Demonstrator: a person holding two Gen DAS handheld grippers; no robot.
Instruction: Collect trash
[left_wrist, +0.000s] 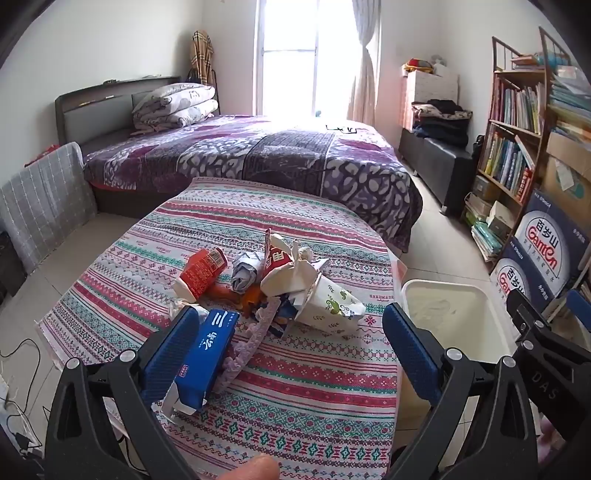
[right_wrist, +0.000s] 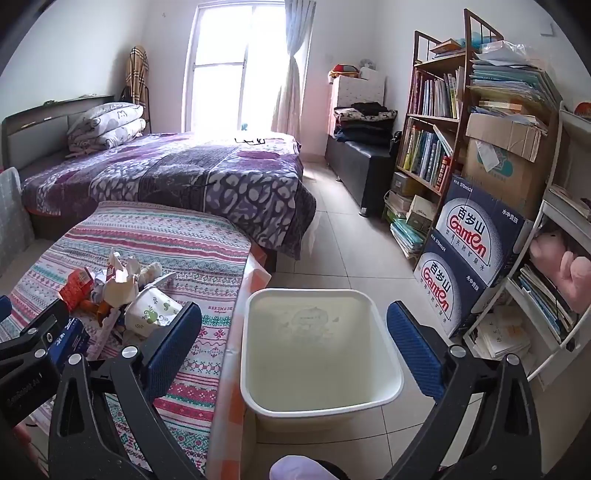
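A pile of trash lies on the striped tablecloth (left_wrist: 314, 387): a blue carton (left_wrist: 207, 354), a red carton (left_wrist: 201, 271), a printed paper cup (left_wrist: 328, 302), crumpled paper (left_wrist: 243, 275) and a lilac strip (left_wrist: 251, 339). My left gripper (left_wrist: 291, 336) is open, its left finger (left_wrist: 173, 347) against the blue carton. A cream bin (right_wrist: 317, 347) stands on the floor beside the table. My right gripper (right_wrist: 295, 332) is open and empty above the bin. The paper cup (right_wrist: 155, 308) and the left gripper's body (right_wrist: 33, 354) show in the right wrist view.
A bed with a purple cover (left_wrist: 258, 155) lies behind the table. A bookshelf (right_wrist: 436, 122) and stacked water cartons (right_wrist: 469, 251) stand right of the bin. The right gripper's body (left_wrist: 546, 343) shows in the left wrist view. Cables (left_wrist: 22, 369) lie on the floor at left.
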